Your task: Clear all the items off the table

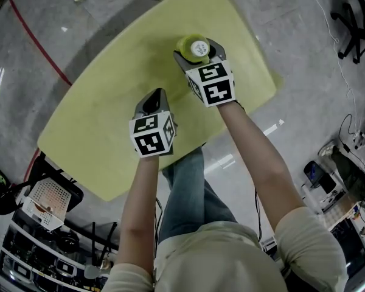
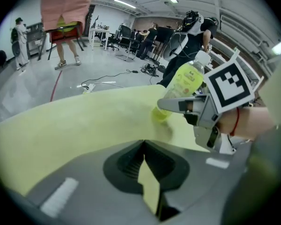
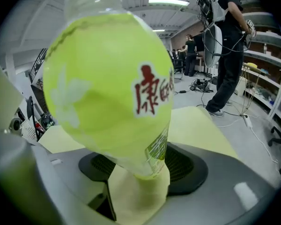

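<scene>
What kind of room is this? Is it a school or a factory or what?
Probably a robotics lab or workshop. Cables trail over the bare grey floor, office chairs stand at the back, and a person nearby wears head gear with wires hanging off it.

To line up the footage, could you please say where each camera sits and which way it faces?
Head view: on the person's head, steeply down at the yellow table; forearms, left tongs, right tongs show.
Left gripper view: on the left tongs, facing along shut jaws across the table; right hand shows.
Right gripper view: on the right tongs, facing the bottle between open jaws.
Shared: all show the bottle.
</scene>
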